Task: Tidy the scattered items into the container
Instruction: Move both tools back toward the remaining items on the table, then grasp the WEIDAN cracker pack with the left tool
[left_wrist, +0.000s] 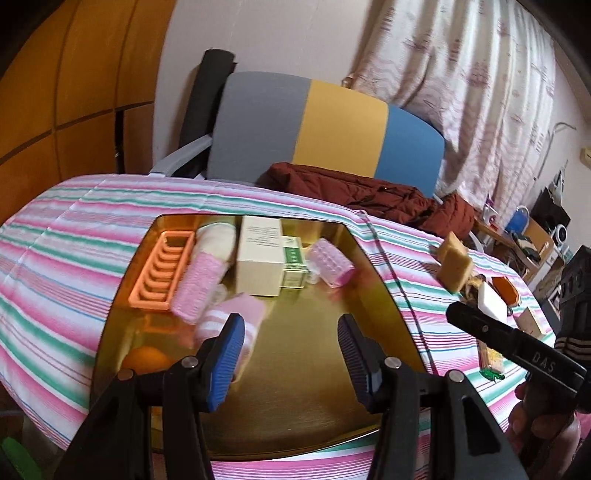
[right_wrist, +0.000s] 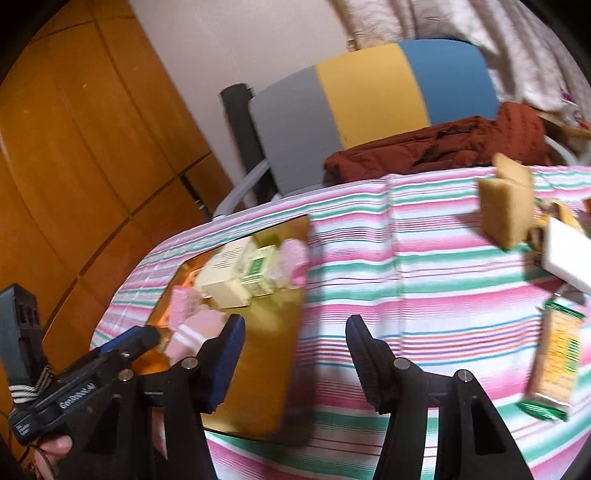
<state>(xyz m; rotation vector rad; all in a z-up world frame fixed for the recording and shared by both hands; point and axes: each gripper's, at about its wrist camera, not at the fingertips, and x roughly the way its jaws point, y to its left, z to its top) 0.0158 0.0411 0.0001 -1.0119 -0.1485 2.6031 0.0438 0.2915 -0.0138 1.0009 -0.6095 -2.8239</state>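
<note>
The gold tray (left_wrist: 373, 266) is seen on the striped tabletop (left_wrist: 55, 266), left tongs (left_wrist: 291, 354) held apart over it. Right tongs (right_wrist: 295, 363) are spread, empty; a sponge (right_wrist: 506, 214) and cracker packet (right_wrist: 554, 365) lie rightward.

Orange fruit (left_wrist: 146, 357) at lower left of the gold tray (left_wrist: 306, 369) half hidden behind left gripper (left_wrist: 291, 354) arm, white block (right_wrist: 567, 254) cut by right frame edge, print on cream box (left_wrist: 260, 254) and snack packet (right_wrist: 556, 360) too blurred to read, desk clutter (left_wrist: 546, 229) at far right too small to identify.
</note>
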